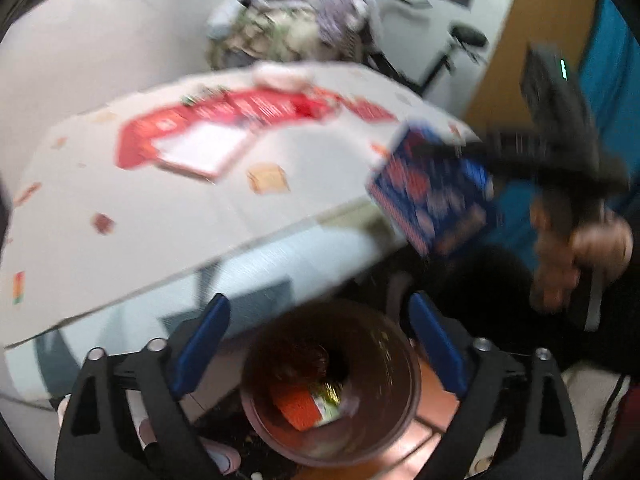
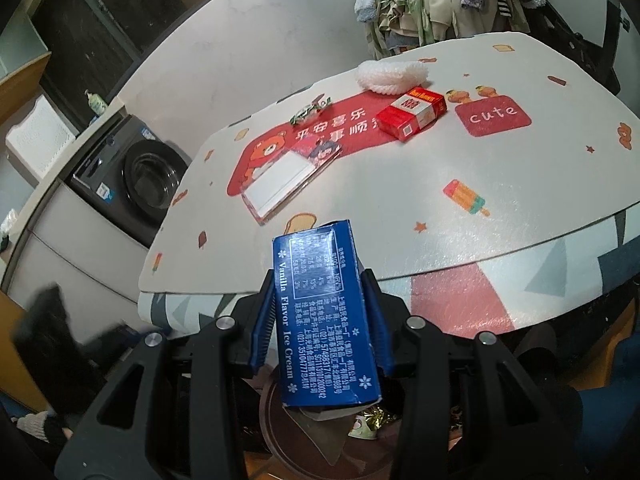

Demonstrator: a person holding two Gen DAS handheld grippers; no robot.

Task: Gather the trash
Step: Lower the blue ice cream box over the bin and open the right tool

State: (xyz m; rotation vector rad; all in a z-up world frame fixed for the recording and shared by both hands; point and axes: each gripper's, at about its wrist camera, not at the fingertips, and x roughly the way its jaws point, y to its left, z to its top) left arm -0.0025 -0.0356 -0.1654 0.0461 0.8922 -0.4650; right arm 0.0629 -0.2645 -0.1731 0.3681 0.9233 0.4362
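Right wrist view: right tongs point(image 2: 322, 320) clamped on blue carton point(image 2: 320, 316) above bin point(image 2: 276, 436).
Left tongs point(image 1: 320, 344) apart, empty, over bin point(image 1: 400, 412).

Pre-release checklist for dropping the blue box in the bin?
1. Grip: right gripper shut on the blue ice cream box, pads on both sides: ok.
2. Box over the brown bin: lower end above the opening in the right wrist view: ok.
3. Bin has room: some trash at the bottom, not full: ok.
4. Left gripper open, empty, hanging over the bin mouth, possibly in the drop path: not ok.
5. Exact clearance between box and bin rim: cannot tell.
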